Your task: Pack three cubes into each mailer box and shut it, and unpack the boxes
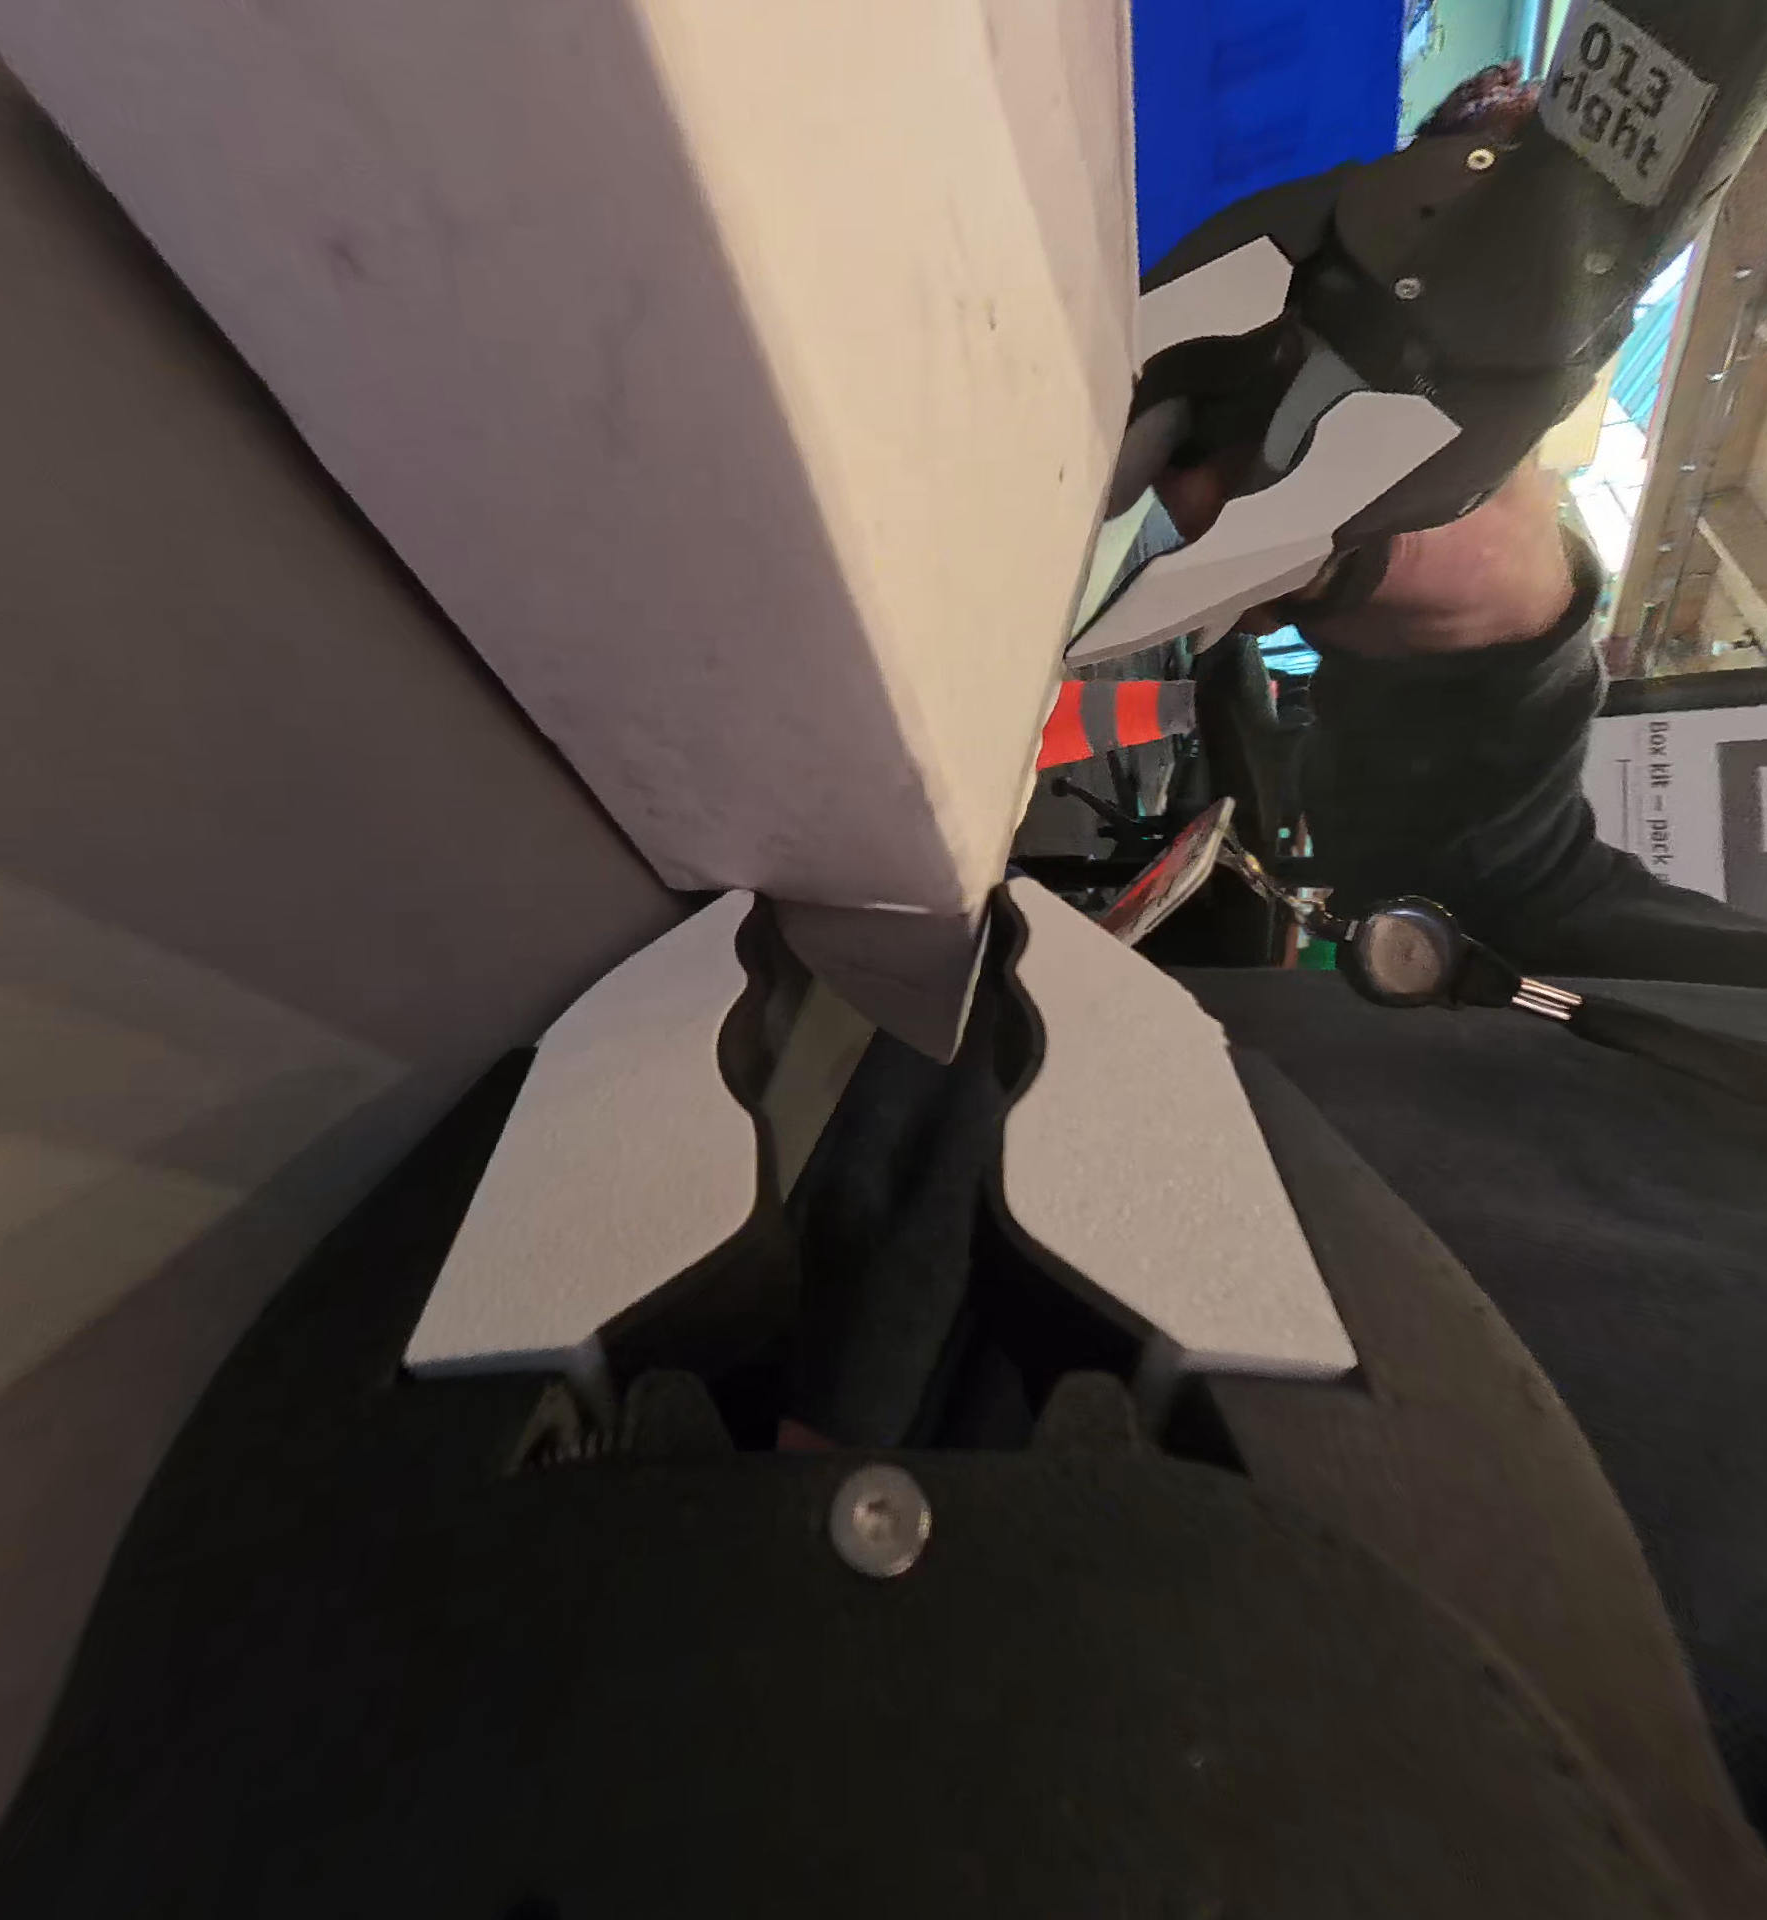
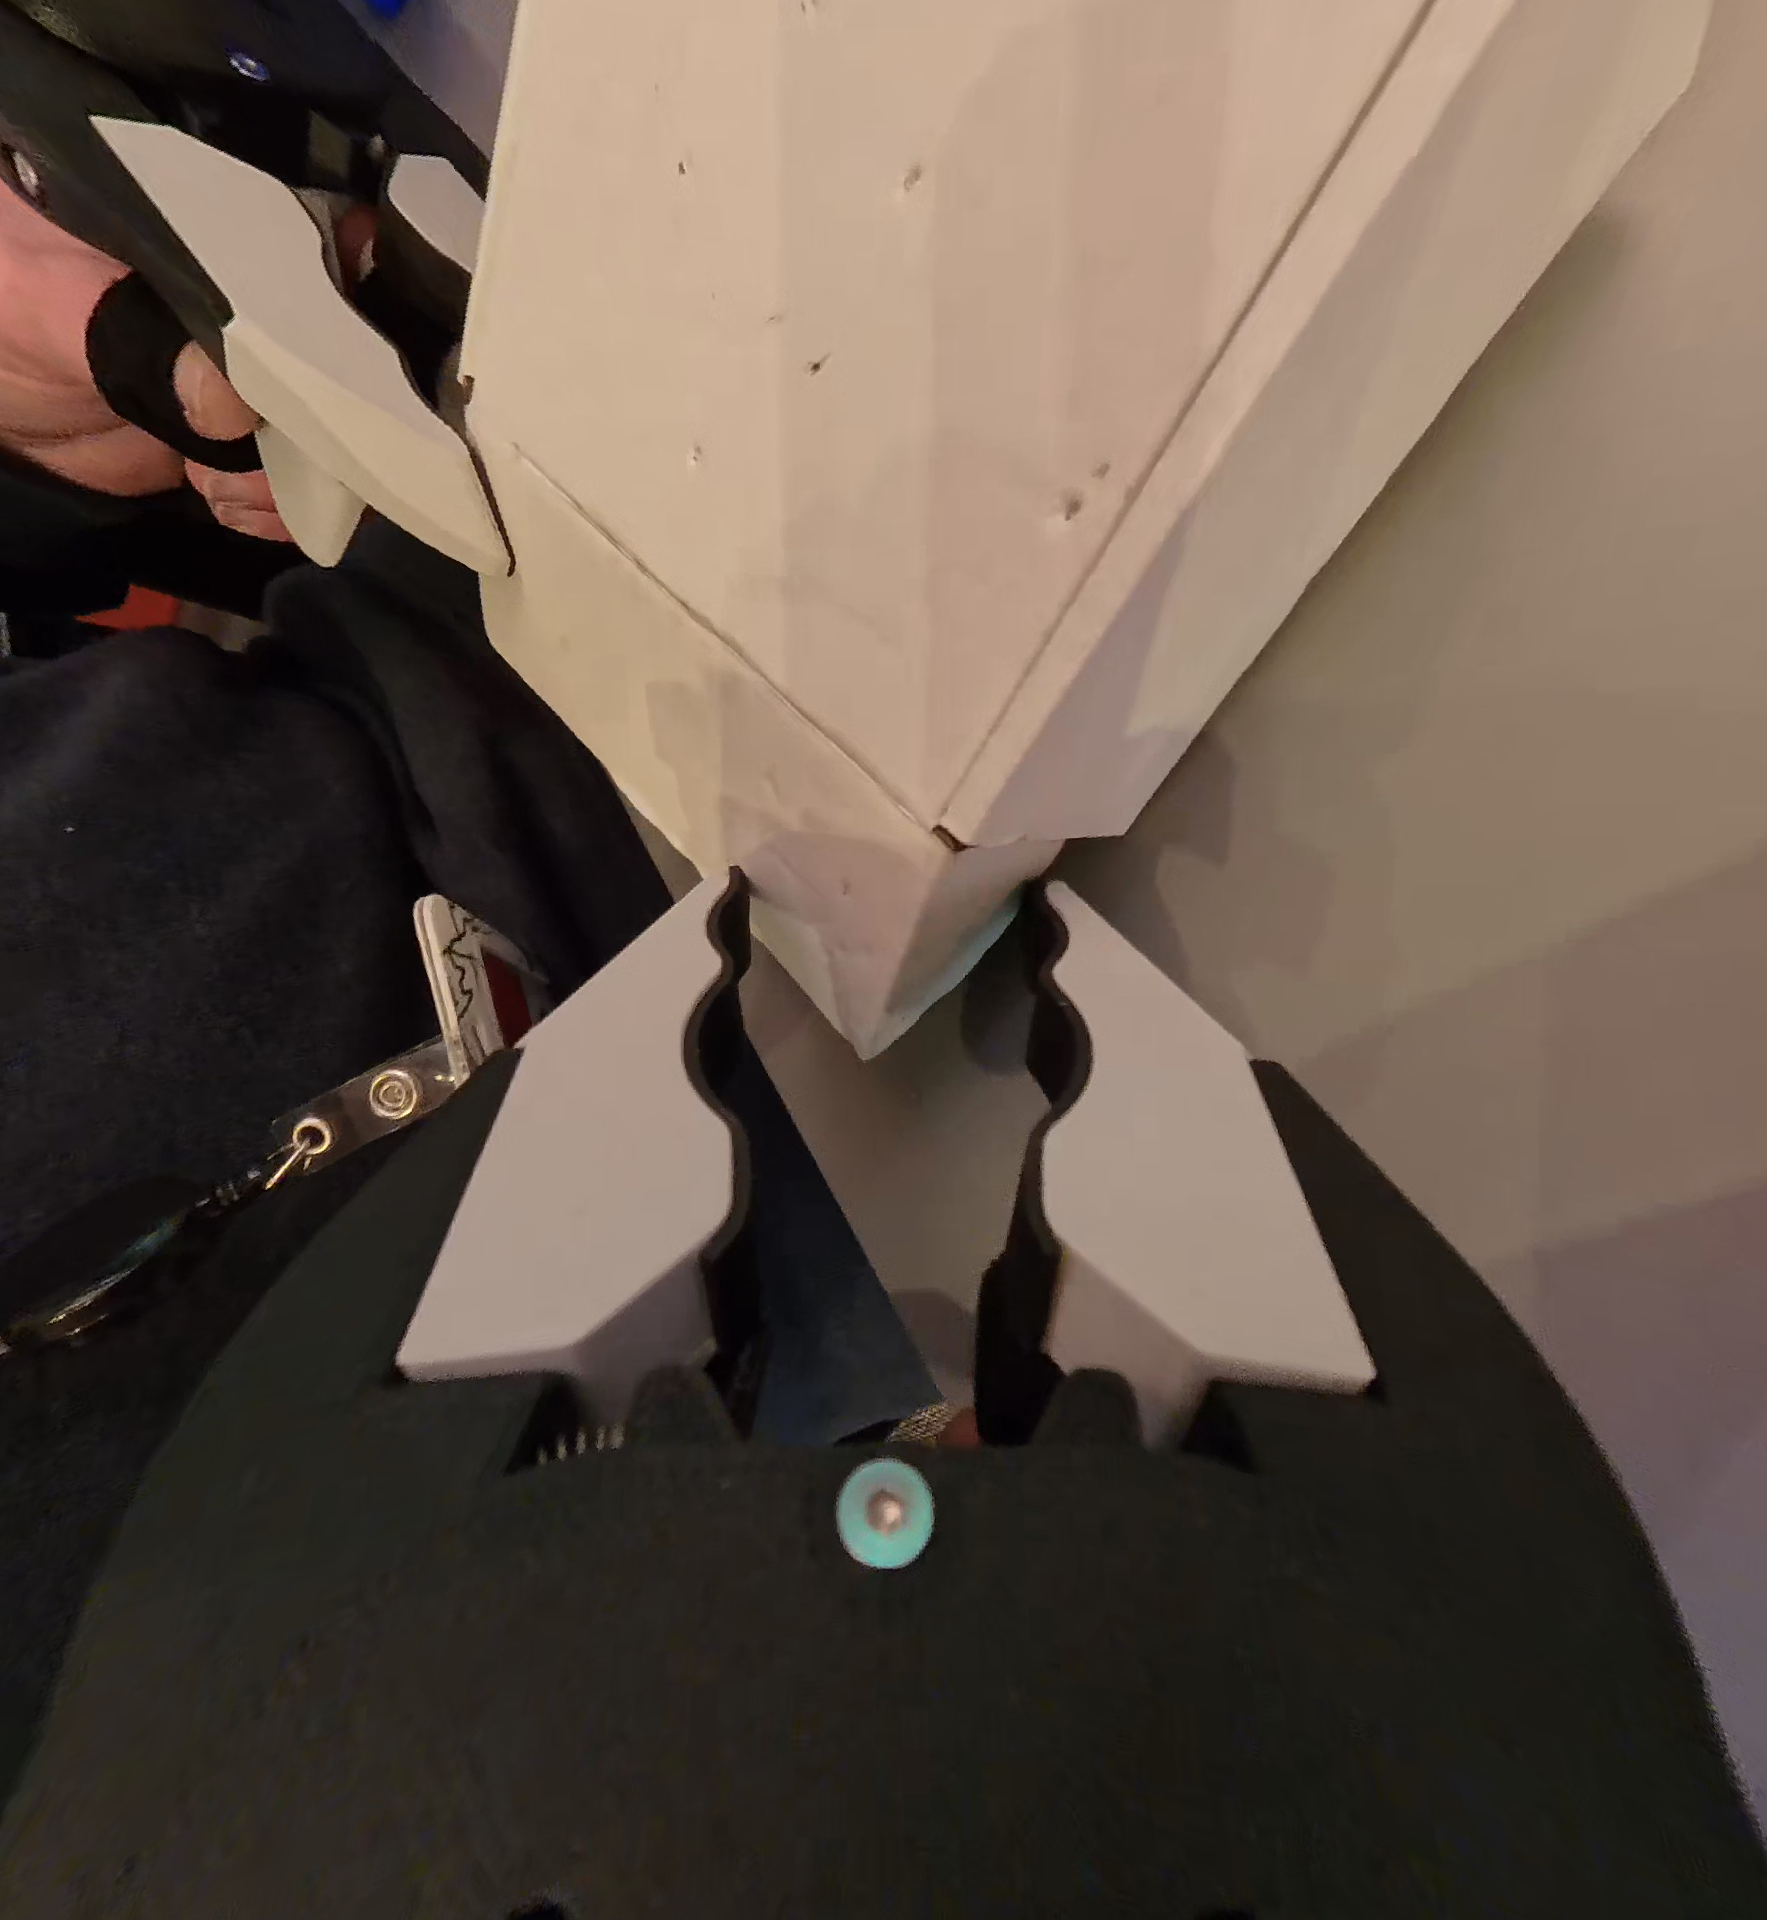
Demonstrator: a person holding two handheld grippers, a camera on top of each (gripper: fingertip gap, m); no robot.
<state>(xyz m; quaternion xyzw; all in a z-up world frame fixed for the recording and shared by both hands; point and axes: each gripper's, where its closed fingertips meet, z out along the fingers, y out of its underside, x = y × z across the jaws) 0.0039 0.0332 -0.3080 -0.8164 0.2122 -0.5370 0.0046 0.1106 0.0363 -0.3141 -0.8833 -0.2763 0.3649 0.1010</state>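
A white mailer box [image 1: 650, 416] is held tilted over the grey table, one lower corner pointing at each camera. Its lid flaps look folded shut; a seam runs along its side [image 2: 858, 364]. My left gripper [image 1: 877, 902] is shut on one corner of the box. It also shows in the right wrist view [image 2: 463, 384], on the box's left edge. My right gripper [image 2: 891, 894] is shut on another corner. It also shows in the left wrist view [image 1: 1118, 488], on the box's right edge. No cubes are in view.
The grey table [image 1: 183, 623] lies behind and under the box, also in the right wrist view [image 2: 1481, 831]. A person in dark clothing [image 2: 183, 883] is close by, with a badge reel [image 1: 1398, 951] hanging. A white sheet with a black square marker [image 1: 1741, 810] lies at the right.
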